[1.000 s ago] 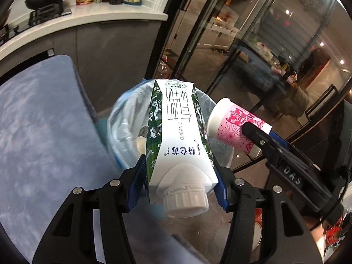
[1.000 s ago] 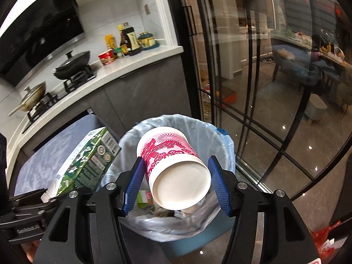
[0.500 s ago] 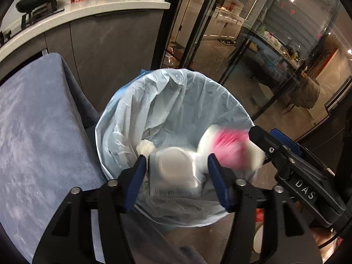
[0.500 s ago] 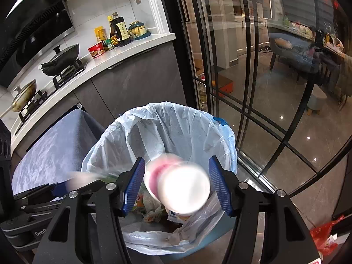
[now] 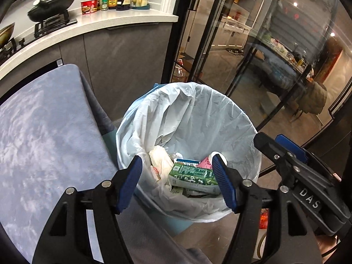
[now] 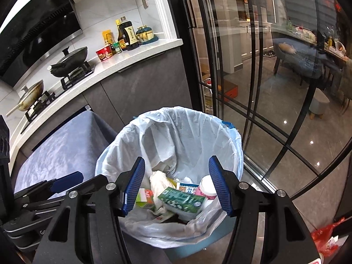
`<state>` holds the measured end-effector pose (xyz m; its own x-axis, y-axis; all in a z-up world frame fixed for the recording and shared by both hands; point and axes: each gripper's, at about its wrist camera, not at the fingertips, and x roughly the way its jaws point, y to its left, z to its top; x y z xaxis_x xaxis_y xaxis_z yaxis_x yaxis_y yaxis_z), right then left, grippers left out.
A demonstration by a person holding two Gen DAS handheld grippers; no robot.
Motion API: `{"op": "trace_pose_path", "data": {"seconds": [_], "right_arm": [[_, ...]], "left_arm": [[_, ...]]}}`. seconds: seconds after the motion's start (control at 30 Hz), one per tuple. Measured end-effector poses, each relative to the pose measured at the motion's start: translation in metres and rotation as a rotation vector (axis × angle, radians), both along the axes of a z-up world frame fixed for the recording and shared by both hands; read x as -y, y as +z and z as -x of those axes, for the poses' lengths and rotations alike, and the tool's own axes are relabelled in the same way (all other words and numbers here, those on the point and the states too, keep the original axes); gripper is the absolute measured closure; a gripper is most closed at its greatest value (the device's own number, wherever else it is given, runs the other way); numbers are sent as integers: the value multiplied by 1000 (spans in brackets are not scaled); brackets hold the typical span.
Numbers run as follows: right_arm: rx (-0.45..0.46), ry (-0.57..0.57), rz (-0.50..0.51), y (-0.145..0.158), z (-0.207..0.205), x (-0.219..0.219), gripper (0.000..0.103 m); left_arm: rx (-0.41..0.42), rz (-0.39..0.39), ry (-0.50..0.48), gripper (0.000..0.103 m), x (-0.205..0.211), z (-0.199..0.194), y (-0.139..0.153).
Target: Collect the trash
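Bin: lined trash bin (image 5: 237,118) on the floor, beside the counter (image 5: 92,25).
Trash: green carton (image 5: 193,173) and pink cup (image 6: 206,188) lie inside.
Left gripper (image 5: 177,180): fingers opening, empty, over the bin.
Right gripper (image 6: 176,187): fingers spread, empty, likely just unloaded.

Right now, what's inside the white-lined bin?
In the white-lined bin: green milk carton, pink-patterned paper cup, crumpled white tissue, other cartons. Anything beneath them is hidden.

Black wok (image 6: 70,60) on the stove (sauce bottles (image 6: 125,35) nearby)
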<state>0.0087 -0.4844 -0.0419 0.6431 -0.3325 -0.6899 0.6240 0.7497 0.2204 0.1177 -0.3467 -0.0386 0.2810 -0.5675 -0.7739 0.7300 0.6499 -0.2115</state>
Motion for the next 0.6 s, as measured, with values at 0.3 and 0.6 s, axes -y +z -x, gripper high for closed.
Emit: {"op": "trace_pose_path", "data": {"seconds": [0.3,0.6], "right_arm": [[20,32,16,20,13,-31,43],[40,91,31,41,31,-74,43]], "left_arm": [[63,-2,52,40,-29,17,22],[101,3,111,40,-78,37,42]]}}
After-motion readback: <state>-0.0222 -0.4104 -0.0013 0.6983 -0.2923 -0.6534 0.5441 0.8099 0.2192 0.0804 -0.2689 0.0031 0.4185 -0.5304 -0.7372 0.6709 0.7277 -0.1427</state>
